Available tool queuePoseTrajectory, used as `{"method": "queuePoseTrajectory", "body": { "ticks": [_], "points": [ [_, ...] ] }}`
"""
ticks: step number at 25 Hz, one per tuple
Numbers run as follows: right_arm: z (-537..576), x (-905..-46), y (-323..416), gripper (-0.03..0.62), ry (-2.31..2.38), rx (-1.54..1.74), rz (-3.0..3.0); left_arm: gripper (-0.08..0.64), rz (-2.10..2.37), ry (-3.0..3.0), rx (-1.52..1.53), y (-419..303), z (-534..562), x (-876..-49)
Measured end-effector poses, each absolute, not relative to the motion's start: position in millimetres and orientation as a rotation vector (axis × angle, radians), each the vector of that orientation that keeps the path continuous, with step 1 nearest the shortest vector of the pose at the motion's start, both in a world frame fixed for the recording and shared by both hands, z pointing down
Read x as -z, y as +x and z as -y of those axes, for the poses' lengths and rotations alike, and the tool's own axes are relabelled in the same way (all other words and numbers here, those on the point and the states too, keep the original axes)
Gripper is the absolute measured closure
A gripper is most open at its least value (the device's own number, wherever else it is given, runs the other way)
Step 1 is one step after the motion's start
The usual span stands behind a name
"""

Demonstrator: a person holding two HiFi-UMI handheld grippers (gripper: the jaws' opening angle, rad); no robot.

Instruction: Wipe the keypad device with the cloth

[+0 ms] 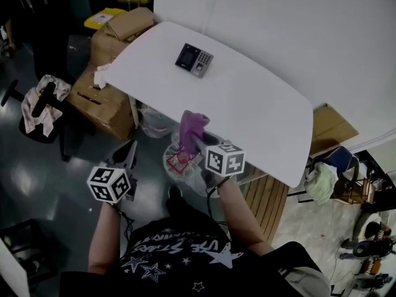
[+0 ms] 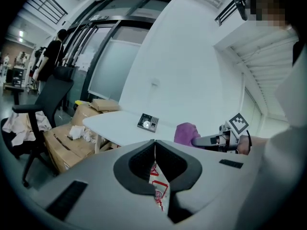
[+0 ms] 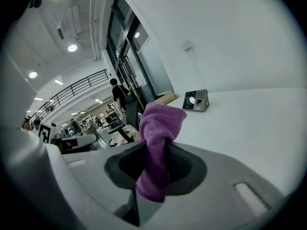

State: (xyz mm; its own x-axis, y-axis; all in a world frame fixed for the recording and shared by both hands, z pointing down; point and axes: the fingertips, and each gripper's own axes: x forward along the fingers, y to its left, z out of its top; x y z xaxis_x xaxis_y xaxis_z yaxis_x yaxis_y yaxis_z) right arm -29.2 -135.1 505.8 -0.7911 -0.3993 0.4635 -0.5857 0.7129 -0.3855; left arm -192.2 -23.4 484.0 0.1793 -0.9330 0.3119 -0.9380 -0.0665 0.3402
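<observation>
Right gripper (image 3: 156, 164), clamped on cloth (image 3: 160, 123), poised to wipe far keypad device (image 1: 193, 59); left gripper (image 2: 154, 152) closed, empty, idle

White table (image 1: 260, 104), cardboard boxes (image 1: 99, 101) beside it, black chair (image 1: 38, 130) draped with pale fabric (image 1: 46, 94), wooden pallet (image 1: 267, 198) on floor.

Keys on the keypad device (image 1: 194, 60) are too small to read, while the cloth (image 3: 160, 123) is partly hidden within the right gripper (image 3: 157, 164).
</observation>
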Motion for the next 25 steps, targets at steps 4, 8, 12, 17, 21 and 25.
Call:
{"method": "queuePoseTrajectory", "body": {
  "ticks": [4,8,12,17,21,25],
  "points": [
    [165.5,-507.8,-35.5,0.494,0.768,-0.761,2.574,0.551,1.741,2.000,-0.028,-196.1,54.0,-488.0],
    [196.8,-509.1,-40.0,0.494,0.767,-0.763,2.579,0.551,1.746,2.005,-0.030,-200.8,86.4,-486.6],
    [221.4,-508.0,-45.1,0.494,0.760,-0.751,2.595,0.551,1.752,2.019,-0.027,-203.3,112.8,-485.0],
    [237.9,-506.5,-49.6,0.494,0.753,-0.735,2.606,0.551,1.732,2.056,-0.036,-201.7,139.5,-480.7],
    [244.7,-505.0,-49.2,0.494,0.757,-0.727,2.598,0.551,1.721,2.063,-0.032,-203.0,150.1,-478.5],
    [255.4,-506.1,-48.5,0.494,0.788,-0.725,2.582,0.551,1.689,2.070,-0.032,-205.9,162.2,-484.0]
  ]
}}
